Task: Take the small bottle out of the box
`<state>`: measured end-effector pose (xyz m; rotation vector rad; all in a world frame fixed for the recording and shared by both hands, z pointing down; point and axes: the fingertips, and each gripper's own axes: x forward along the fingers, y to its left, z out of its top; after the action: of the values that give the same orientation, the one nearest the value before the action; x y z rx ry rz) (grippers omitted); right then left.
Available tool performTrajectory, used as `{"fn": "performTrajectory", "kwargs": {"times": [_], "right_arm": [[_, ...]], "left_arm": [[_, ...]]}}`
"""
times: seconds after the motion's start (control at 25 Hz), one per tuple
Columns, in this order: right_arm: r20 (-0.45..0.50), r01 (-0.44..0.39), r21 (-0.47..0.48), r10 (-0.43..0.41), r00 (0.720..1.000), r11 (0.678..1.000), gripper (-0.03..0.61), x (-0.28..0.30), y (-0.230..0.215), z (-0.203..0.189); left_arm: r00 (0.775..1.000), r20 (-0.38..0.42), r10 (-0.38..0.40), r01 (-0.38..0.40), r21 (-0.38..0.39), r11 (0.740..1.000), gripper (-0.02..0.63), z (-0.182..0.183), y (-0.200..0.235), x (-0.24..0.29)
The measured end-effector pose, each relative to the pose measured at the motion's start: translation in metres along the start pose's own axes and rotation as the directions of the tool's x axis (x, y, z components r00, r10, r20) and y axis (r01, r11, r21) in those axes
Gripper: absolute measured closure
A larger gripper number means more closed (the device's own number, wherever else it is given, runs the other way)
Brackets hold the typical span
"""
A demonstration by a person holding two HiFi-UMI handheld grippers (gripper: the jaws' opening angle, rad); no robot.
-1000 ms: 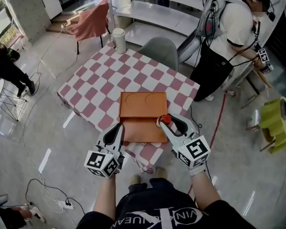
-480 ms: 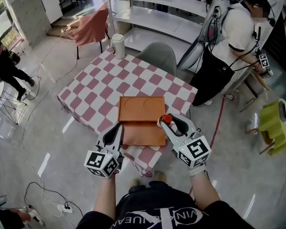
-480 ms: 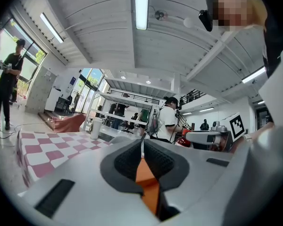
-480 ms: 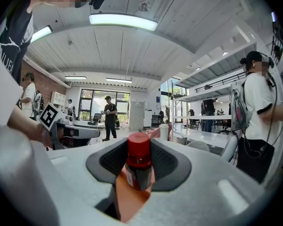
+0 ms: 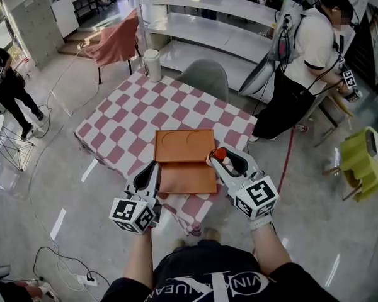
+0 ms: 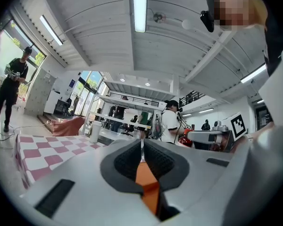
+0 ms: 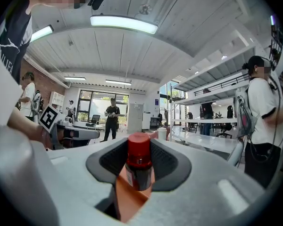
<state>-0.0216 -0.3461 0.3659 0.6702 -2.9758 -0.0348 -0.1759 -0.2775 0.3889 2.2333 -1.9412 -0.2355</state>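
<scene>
A soft, matt pink-and-white checked cloth (image 5: 145, 115) covers the table (image 5: 230, 128). By the table's front edge, the orange box (image 5: 186, 146) looks smooth and matt, like plastic. The small bottle (image 7: 139, 171) is glossy, red-capped over a dark shiny body. The left gripper (image 5: 152, 167) and right gripper (image 5: 222, 159) have pale matt plastic shells with dark ribbed rubbery pads (image 7: 162, 161). The floor (image 5: 57, 168) is polished and reflective

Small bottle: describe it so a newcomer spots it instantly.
On the pink-and-white checkered table lies an open orange box. At the box's right edge, the right gripper is clamped on the small bottle. It has a dark body and a bright red cap, the only red-capped thing there.
</scene>
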Motion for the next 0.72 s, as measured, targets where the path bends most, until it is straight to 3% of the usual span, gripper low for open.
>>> {"fn": "performTrajectory", "kwargs": {"times": [0.72], "right_arm": [[0.024, 0.020, -0.021, -0.020, 1.000, 1.000, 0.436, -0.003, 0.007, 0.014]], "left_arm": [[1.000, 0.022, -0.022, 0.022, 0.009, 1.000, 0.589, 0.010, -0.003, -0.004]]}}
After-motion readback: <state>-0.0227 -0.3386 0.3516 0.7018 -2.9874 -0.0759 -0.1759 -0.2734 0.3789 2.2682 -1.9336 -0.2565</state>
